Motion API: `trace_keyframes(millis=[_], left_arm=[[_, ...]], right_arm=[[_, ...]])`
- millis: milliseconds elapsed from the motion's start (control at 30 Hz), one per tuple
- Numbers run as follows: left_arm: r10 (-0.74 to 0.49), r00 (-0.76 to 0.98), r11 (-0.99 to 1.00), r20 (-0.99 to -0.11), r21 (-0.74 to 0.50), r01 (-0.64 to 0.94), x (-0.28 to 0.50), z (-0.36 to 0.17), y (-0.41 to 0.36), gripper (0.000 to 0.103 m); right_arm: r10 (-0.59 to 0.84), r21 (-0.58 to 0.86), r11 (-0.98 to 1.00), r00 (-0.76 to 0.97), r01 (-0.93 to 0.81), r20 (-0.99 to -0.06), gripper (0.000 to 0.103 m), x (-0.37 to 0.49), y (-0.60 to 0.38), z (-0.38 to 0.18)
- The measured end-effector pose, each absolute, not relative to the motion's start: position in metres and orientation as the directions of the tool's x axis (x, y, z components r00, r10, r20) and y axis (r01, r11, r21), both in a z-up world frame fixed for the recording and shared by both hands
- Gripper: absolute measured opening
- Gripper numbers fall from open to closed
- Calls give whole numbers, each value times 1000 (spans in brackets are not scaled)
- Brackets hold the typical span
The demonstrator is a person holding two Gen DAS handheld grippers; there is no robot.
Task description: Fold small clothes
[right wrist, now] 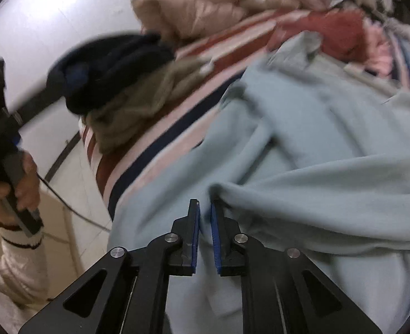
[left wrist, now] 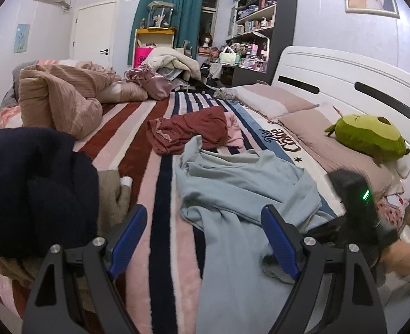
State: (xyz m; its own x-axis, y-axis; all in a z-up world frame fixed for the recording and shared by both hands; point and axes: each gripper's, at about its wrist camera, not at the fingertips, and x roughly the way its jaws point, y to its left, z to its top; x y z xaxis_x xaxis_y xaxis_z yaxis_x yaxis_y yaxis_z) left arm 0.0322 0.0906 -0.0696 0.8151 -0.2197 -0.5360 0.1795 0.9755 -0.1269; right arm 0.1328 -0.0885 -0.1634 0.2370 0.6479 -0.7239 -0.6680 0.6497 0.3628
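Light blue garment (left wrist: pixel 241 183) is spread crumpled on the near bed, not yet folded. Left gripper (left wrist: pixel 205 239) is held wide open, empty. Right gripper (right wrist: pixel 205 236) is nearly closed; grip on cloth unclear. Red garment (left wrist: pixel 193 128) is untouched farther back.

My tongs (left wrist: pixel 205 239) are black with blue pads (left wrist: pixel 127 239). The garment (left wrist: pixel 241 183) is pale blue; the blanket (left wrist: pixel 138 150) is striped pink, dark red, navy and white. Nearby lie a maroon top (left wrist: pixel 193 130), a navy knit (left wrist: pixel 35 192) and a green plush (left wrist: pixel 369 139).
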Motion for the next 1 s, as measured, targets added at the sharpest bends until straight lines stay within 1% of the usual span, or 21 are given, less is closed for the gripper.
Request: trace_keyframes(millis=[33,67,100,167,233,300,367,500,567,600,633,667,700,733,767,833,967,1000], left_arm=[[-239,810,971,-535,-134,198,32,-71,86,82],[-262,803,965,-535,-142,220,31,-72,79,82],[-280,795,960,-539,-145,240,31,-75,73,84],[-312,766,949,-562,-149,278,35,-84,52,84],[-360,720,931,-593,-176,320,39,-98,31,84],[-404,663,909,-630,-195,369,41,-117,4,84],[-417,631,898,-654,-192,395,42,-132,-15,84],[-371,629,909,-683,-131,395,41,-162,-52,84],[-323,647,923,-691,-81,375,43,-171,-65,84],[-306,652,926,-693,-60,372,45,-173,-70,81],[-287,657,929,-697,-37,367,47,-175,-72,70],[-261,664,935,-701,-11,356,48,-174,-71,60],[-229,678,942,-698,18,336,47,-172,-68,40],[-214,689,947,-692,26,320,47,-169,-62,26],[-207,700,954,-683,20,301,47,-165,-53,23],[-186,722,970,-666,-6,244,48,-155,-27,21],[-63,739,995,-671,19,102,51,-150,24,22],[-21,728,998,-685,33,60,53,-153,38,26]], right_arm=[[653,353,669,289,-655,-700,16,133,-105,-150],[651,347,696,349,-628,-674,27,135,-124,-137],[647,347,714,384,-608,-658,37,135,-137,-130],[624,356,765,483,-537,-614,37,137,-177,-114],[593,353,800,545,-485,-593,37,136,-203,-109],[533,317,843,600,-434,-597,37,134,-226,-108],[503,303,862,616,-407,-606,37,134,-235,-110],[507,317,860,598,-400,-621,37,136,-240,-119],[520,327,852,582,-410,-626,37,137,-238,-123],[515,317,854,581,-413,-630,37,137,-235,-123],[505,299,859,584,-416,-636,37,136,-233,-123],[493,279,863,587,-420,-642,37,134,-231,-124],[487,260,864,584,-431,-650,37,133,-228,-126],[488,256,862,580,-438,-652,37,132,-226,-127],[492,257,859,574,-443,-655,37,131,-225,-128],[507,276,851,560,-446,-655,37,132,-226,-130],[495,282,860,564,-425,-661,37,134,-230,-133],[494,283,861,565,-422,-661,37,135,-230,-132]])
